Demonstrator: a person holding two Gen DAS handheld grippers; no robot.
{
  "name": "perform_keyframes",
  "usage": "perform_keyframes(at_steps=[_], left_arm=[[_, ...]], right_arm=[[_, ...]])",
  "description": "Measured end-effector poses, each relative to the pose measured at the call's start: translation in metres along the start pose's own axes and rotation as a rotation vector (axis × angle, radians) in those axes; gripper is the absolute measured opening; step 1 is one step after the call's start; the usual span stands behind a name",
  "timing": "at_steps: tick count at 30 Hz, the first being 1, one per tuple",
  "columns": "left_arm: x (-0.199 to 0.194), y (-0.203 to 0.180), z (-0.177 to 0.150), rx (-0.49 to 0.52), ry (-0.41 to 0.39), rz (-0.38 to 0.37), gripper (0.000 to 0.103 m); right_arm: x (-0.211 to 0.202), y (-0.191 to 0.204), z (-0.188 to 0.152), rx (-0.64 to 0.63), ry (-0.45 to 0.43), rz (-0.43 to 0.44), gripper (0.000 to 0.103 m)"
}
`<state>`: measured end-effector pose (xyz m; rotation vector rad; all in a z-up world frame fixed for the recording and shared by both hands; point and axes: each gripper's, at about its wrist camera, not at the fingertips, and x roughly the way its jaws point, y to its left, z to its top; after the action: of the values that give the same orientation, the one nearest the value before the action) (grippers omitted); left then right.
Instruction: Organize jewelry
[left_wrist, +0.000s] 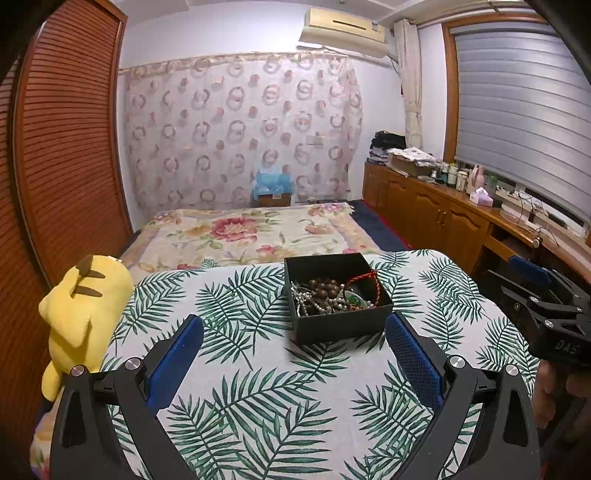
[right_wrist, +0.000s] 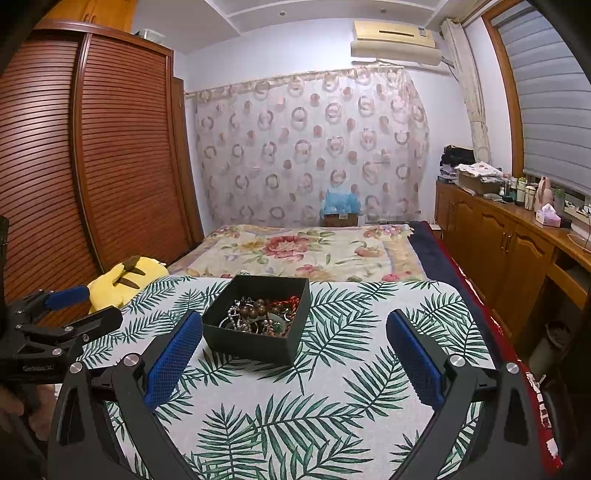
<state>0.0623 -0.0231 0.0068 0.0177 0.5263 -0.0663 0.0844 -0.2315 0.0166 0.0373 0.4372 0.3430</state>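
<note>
**A:** Where is the jewelry right now?

**B:** All of it that I can see sits heaped in the black box (left_wrist: 338, 295), which rests on the leaf-print cloth (left_wrist: 258, 387) covering my table. Wooden beads (left_wrist: 325, 288), a red cord (left_wrist: 369, 284) and pale pearl-like strands (left_wrist: 314, 304) are tangled together in there. No piece lies out on the cloth in either view.

**A:** And your claws?

**B:** Both are released and hold nothing. My left claw (left_wrist: 293, 354) hangs low over the near part of the cloth, jaws spread wide, with the box just beyond and between the fingertips. My right claw (right_wrist: 293, 350) is spread the same way, and from its view the box lies far-left, beside the left finger.

**A:** Why hold them like that?

**B:** My guess is that wide jaws keep both cameras clear, so I can see the whole heap, and they suit either a thin strand or the box wall.

**A:** How far along are you?

**B:** I can't settle that. Jewelry gathered in 1 box fits pieces already collected, and it equally fits a tangle waiting to be sorted out.

**A:** Anything nearby to mind?

**B:** A yellow plush toy (left_wrist: 85, 314) leans at the table's left edge, well apart from the box. The strands look snag-prone.
</note>
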Motion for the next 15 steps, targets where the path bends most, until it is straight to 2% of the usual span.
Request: perform_keyframes(at_steps=[15], left_arm=[[-0.0001,-0.0007,-0.0014,-0.001,-0.001,0.001,0.095]], right_arm=[[-0.0004,0.0034,0.0008,-0.002,0.003,-0.001,0.100]])
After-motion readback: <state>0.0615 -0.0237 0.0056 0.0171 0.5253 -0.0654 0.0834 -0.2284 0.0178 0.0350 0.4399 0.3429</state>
